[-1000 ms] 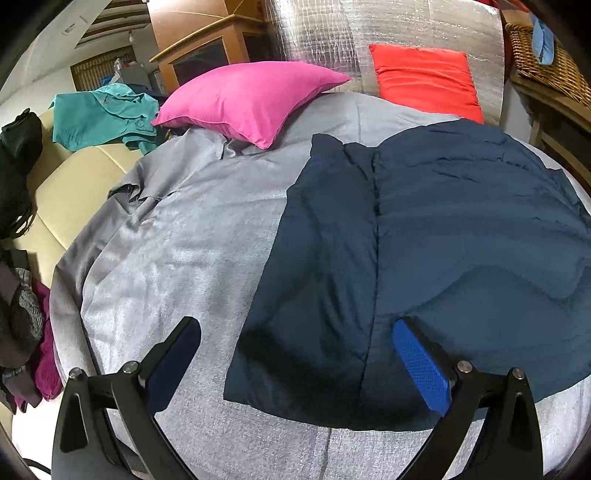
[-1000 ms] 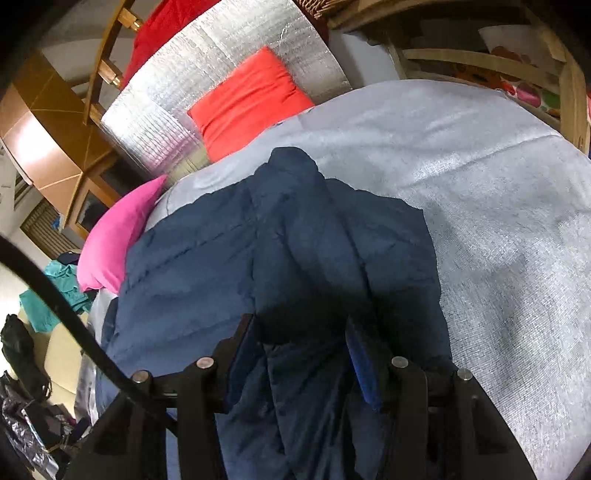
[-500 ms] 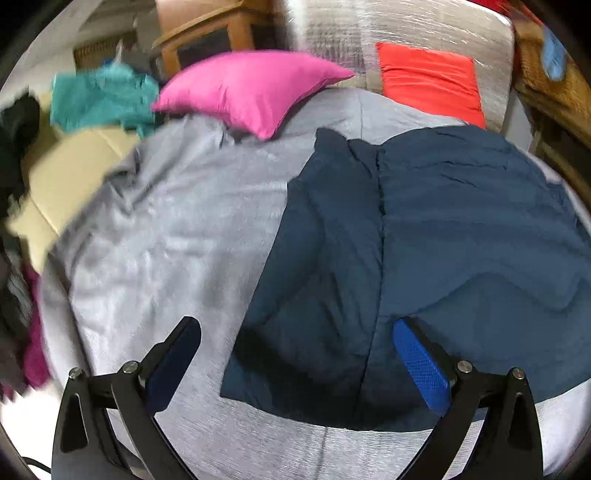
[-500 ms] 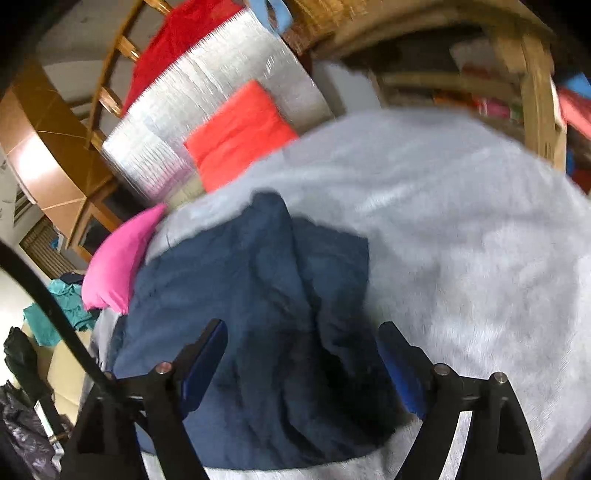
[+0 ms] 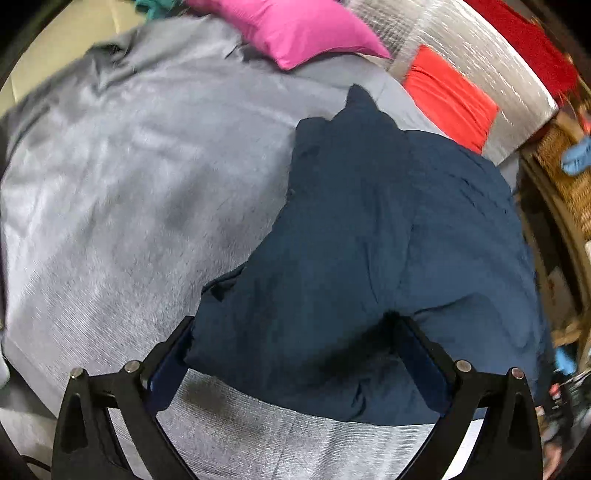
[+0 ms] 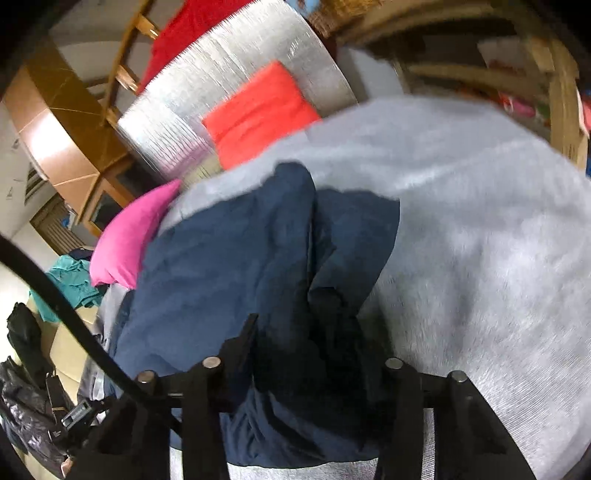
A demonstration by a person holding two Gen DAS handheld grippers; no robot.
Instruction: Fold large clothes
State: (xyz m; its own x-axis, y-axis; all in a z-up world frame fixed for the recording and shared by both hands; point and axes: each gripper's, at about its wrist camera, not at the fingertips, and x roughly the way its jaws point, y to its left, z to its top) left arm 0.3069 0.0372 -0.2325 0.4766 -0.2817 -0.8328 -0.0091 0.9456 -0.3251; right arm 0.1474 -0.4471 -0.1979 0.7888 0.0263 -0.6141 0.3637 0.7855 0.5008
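Since the earlier frames, both hand-held grippers have come lower onto the near edge of the navy garment, and the jaws of the right one have just been closing, with dark cloth between them.

Left wrist view: the left hand-held gripper (image 5: 295, 354) stands with its jaws wide apart and straddles the near hem of the navy garment (image 5: 369, 229). The cloth bulges up between the fingers, but the pads do not press it, so I judge nothing is held there yet. The garment lies on the grey bed cover (image 5: 122, 184), from the centre toward 3 o'clock. A pink pillow (image 5: 295, 26) is at 12 o'clock and a red pillow (image 5: 447, 99) at 1 o'clock, both clear of the garment, so they do not hinder a fold.

Right wrist view: the right hand-held gripper (image 6: 310, 347) is narrowed around a bunched ridge of the navy garment (image 6: 221, 251) at 6 o'clock. It probably pinches this ridge in order to lift the edge, but the cloth is very dark there and I cannot tell whether the pads really press it. The grey bed cover (image 6: 480, 221) fills the side toward 3 o'clock.
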